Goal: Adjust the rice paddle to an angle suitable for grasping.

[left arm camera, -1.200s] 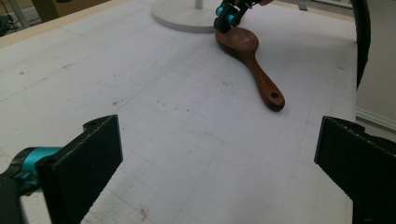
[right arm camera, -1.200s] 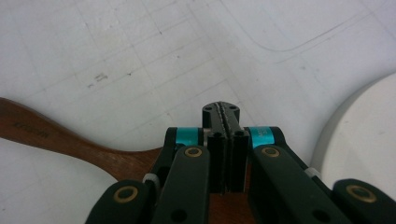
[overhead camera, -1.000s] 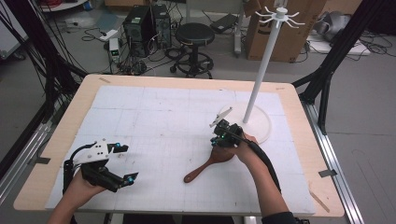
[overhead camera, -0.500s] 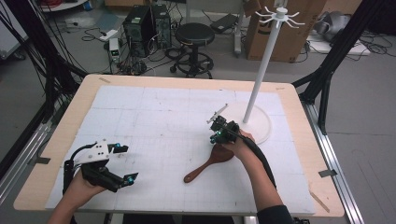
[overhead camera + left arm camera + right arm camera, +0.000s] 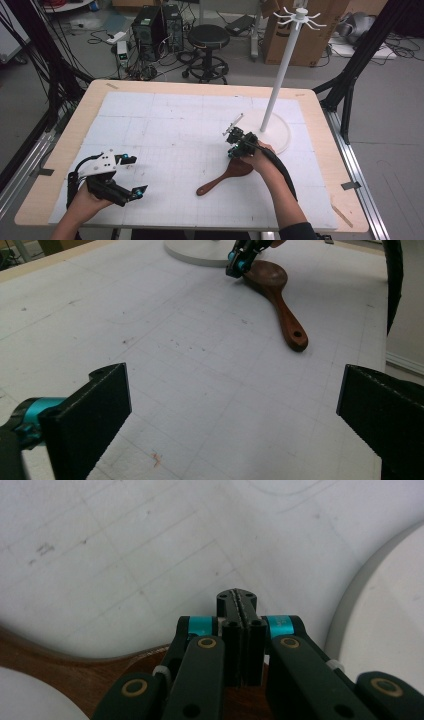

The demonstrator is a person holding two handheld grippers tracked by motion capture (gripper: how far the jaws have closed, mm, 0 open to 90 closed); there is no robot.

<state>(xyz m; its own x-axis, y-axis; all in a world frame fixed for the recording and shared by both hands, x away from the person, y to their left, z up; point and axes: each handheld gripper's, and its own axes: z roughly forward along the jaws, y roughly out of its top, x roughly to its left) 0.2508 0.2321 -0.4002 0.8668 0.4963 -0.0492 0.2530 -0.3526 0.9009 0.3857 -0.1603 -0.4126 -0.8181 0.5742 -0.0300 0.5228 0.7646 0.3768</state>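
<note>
A brown wooden spoon lies flat on the white gridded mat, its handle pointing toward the near left. My right gripper stands over the far edge of the spoon's bowl with its tips down. Its jaws are shut flat against each other with nothing between them. My left gripper rests at the near left of the mat with its jaws wide open and nothing between them. In the left gripper view the spoon lies ahead, and the right gripper touches down at the bowl's edge.
A white hanger stand with a round base and a tall pole rises just behind the right gripper. The base's rim lies close to the right of the jaws. The wooden table edge frames the mat.
My right gripper has shifted slightly to the left and away over the spoon's bowl. The left gripper and the spoon have stayed put.
</note>
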